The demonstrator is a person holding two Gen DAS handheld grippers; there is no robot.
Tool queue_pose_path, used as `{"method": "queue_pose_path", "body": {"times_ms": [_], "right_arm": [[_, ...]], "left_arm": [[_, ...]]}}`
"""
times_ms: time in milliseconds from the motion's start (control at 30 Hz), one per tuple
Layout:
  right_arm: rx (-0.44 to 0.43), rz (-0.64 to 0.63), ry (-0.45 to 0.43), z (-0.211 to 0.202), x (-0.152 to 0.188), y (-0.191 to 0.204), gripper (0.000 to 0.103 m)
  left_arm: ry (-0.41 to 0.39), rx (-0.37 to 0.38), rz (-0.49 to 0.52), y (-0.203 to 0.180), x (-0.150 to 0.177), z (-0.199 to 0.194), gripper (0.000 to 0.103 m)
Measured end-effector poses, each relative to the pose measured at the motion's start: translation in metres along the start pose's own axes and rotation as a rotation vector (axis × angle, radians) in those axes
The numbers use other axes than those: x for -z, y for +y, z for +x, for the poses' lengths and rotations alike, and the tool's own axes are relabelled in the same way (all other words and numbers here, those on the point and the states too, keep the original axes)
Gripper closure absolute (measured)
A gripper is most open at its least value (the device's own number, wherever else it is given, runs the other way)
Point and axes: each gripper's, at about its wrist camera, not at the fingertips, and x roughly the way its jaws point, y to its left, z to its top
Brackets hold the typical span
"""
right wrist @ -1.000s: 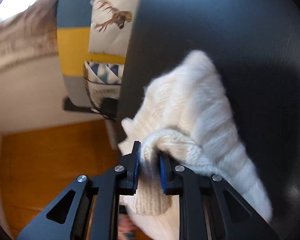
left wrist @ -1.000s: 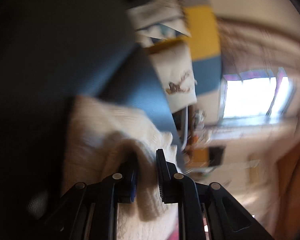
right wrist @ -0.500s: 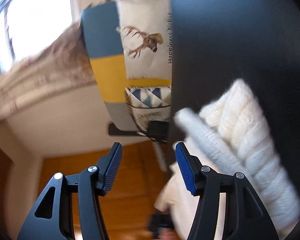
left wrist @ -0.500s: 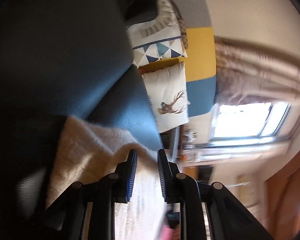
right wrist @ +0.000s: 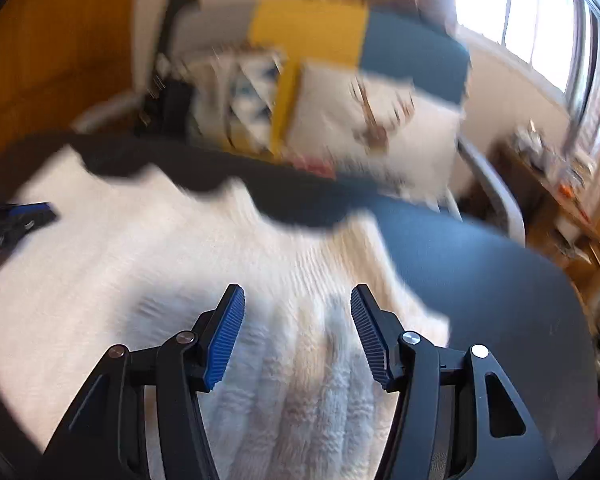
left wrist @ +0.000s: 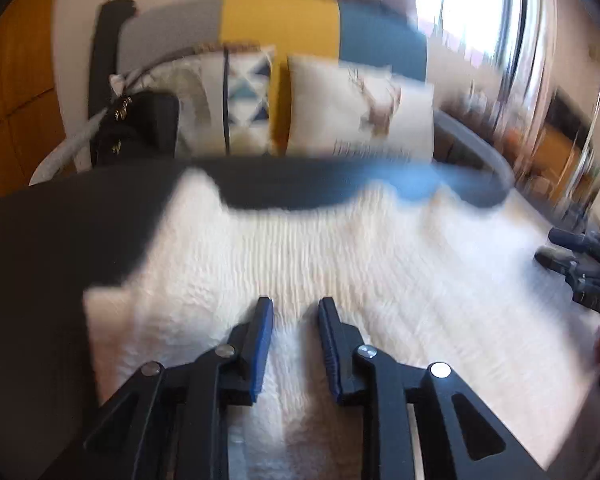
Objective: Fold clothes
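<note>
A cream knitted sweater (left wrist: 340, 264) lies spread on a dark round table (left wrist: 52, 248); it also shows in the right wrist view (right wrist: 148, 256). My left gripper (left wrist: 294, 308) hovers over the sweater's near part with its jaws a narrow gap apart and nothing between them. My right gripper (right wrist: 298, 298) is wide open over the sweater's right part, empty. The right gripper shows at the right edge of the left wrist view (left wrist: 580, 264), and the left gripper at the left edge of the right wrist view (right wrist: 12, 220).
Behind the table stands a sofa (left wrist: 284, 20) in grey, yellow and blue with a deer cushion (left wrist: 364, 112) and a triangle-pattern cushion (left wrist: 244, 92). A black bag (left wrist: 136, 132) sits at its left. A bright window (right wrist: 532, 20) is at the right. The bare table (right wrist: 500, 280) extends right of the sweater.
Both grippers have let go of the sweater and swung back to level over the table. The right jaws opened wide; the sweater now lies spread flat.
</note>
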Motion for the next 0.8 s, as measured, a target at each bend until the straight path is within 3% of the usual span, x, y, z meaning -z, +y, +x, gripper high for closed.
{"method": "queue_pose_path", "body": {"times_ms": [67, 167, 367, 700, 800], "right_arm": [[-0.037, 0.125, 0.014, 0.012, 0.008, -0.013, 0.034], [-0.099, 0.263, 0.024, 0.005, 0.017, -0.030, 0.032], [-0.060, 0.223, 0.026, -0.031, 0.045, -0.013, 0.032], [-0.144, 0.268, 0.028, -0.081, 0.093, 0.003, 0.032], [-0.210, 0.290, 0.007, -0.103, 0.098, -0.009, 0.032]], "left_arm": [[0.005, 0.012, -0.017, 0.003, 0.002, -0.001, 0.078], [0.002, 0.060, -0.058, 0.011, 0.010, -0.007, 0.078], [-0.003, 0.153, -0.110, 0.020, 0.035, -0.035, 0.078], [-0.012, 0.120, -0.065, 0.006, 0.094, -0.101, 0.078], [-0.008, 0.126, -0.080, -0.006, 0.091, -0.121, 0.079]]}}
